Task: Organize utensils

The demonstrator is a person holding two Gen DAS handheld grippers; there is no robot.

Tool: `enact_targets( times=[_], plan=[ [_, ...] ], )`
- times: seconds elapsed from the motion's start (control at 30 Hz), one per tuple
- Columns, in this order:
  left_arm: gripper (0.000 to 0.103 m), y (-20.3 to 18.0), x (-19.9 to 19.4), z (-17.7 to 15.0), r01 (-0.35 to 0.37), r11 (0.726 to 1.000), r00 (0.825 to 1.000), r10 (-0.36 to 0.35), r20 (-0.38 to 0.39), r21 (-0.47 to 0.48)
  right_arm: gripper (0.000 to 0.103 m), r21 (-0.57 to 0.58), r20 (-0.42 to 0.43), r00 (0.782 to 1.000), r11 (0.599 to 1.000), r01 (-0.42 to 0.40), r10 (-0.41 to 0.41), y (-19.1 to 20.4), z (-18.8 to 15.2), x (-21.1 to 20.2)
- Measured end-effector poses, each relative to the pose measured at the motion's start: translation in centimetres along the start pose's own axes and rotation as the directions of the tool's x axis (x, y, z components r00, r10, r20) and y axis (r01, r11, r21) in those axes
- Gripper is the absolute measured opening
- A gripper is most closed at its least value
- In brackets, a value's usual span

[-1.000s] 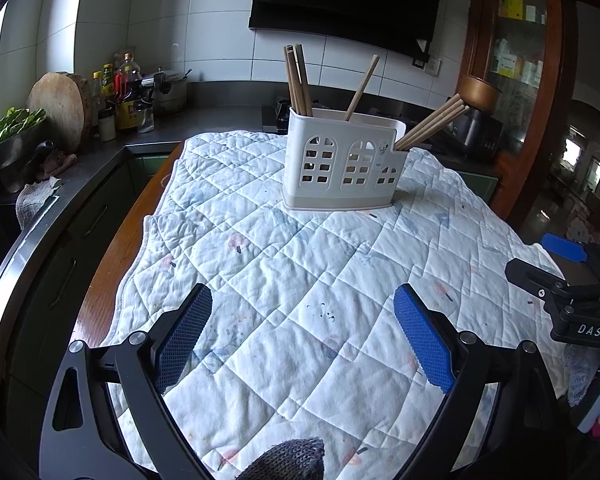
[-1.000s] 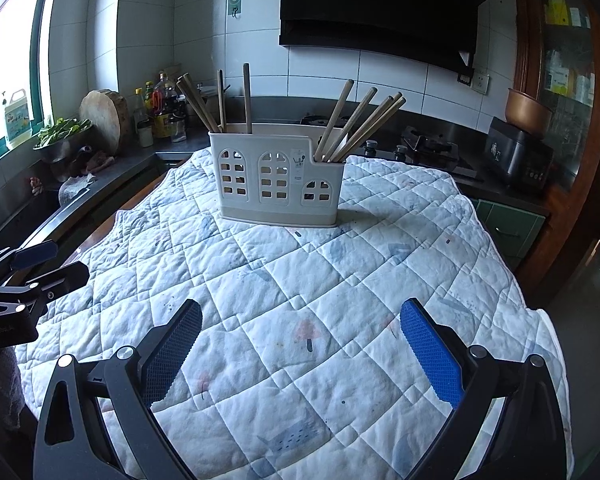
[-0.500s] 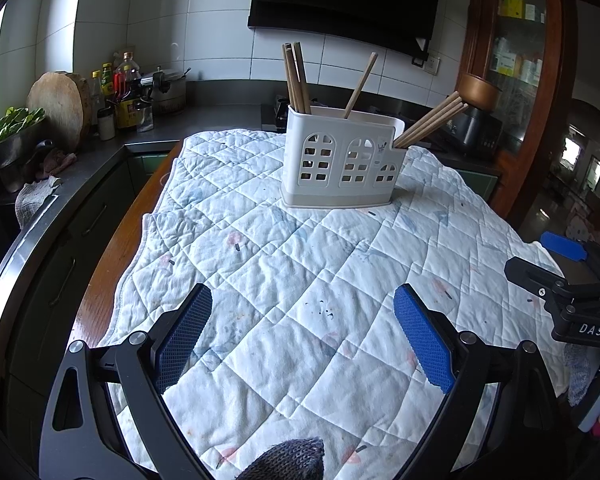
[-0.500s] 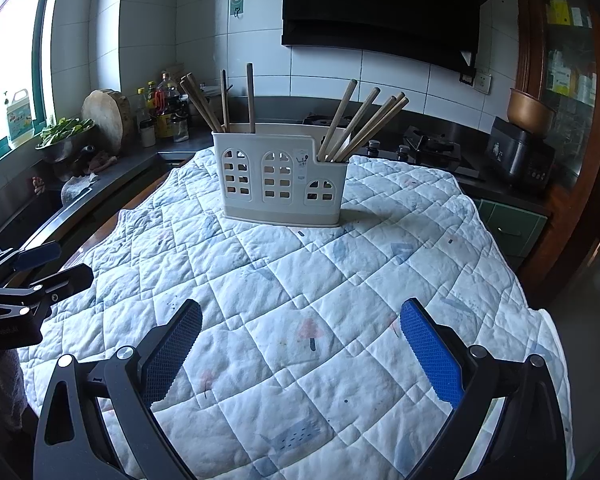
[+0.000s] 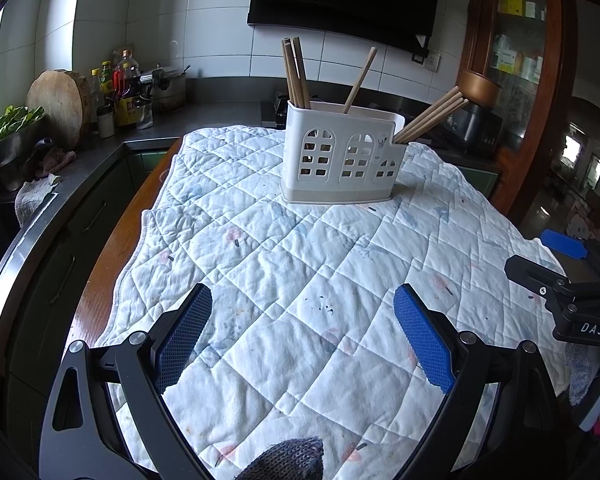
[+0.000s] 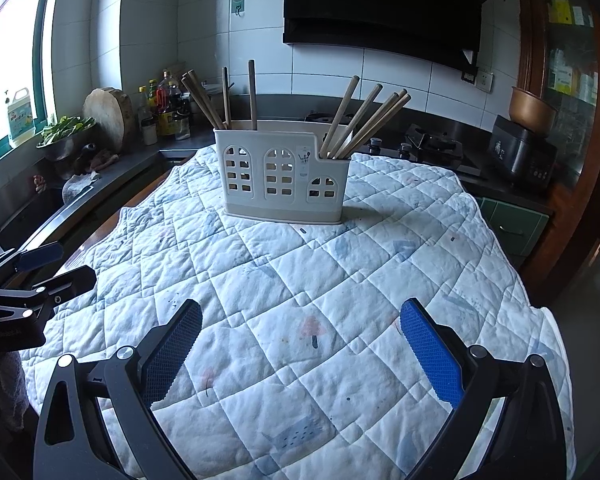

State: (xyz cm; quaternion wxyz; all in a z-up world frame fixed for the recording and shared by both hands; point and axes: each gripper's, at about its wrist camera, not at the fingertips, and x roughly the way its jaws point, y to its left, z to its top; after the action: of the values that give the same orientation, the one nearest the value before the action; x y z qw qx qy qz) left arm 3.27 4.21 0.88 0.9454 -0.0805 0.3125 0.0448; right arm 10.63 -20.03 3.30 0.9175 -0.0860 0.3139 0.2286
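Observation:
A white utensil holder (image 5: 342, 152) with arched cut-outs stands on a quilted white cloth (image 5: 300, 272) at the far middle of the table. Several wooden chopsticks (image 5: 296, 72) stick out of its compartments. It also shows in the right wrist view (image 6: 284, 172), with chopsticks (image 6: 364, 120) leaning right. My left gripper (image 5: 302, 336) is open and empty, low over the near cloth. My right gripper (image 6: 300, 352) is open and empty, also near the front edge. Each gripper shows at the side of the other's view: the right gripper (image 5: 568, 276) and the left gripper (image 6: 24, 280).
A dark counter (image 5: 148, 128) at the left holds bottles (image 5: 120, 88), a round wooden board (image 5: 60, 104) and a bowl of greens (image 5: 8, 128). A stove (image 6: 432, 148) and a cooker (image 6: 524, 152) stand behind the table. A wooden cabinet (image 5: 516, 60) is at the right.
Both views have shifted slightly; the holder sits a little lower in frame. Both grippers stay open and empty.

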Motion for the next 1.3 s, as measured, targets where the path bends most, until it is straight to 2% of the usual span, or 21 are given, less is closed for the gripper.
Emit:
enact_targets(
  times=[1.3],
  plan=[
    [0.092,-0.14,0.75,-0.77,0.004,1.0,1.0,-0.004,-0.021,-0.007,0.096,-0.006,-0.013,1.0,1.0,-0.01,0.01,-0.04,-0.19,0.27]
  ],
)
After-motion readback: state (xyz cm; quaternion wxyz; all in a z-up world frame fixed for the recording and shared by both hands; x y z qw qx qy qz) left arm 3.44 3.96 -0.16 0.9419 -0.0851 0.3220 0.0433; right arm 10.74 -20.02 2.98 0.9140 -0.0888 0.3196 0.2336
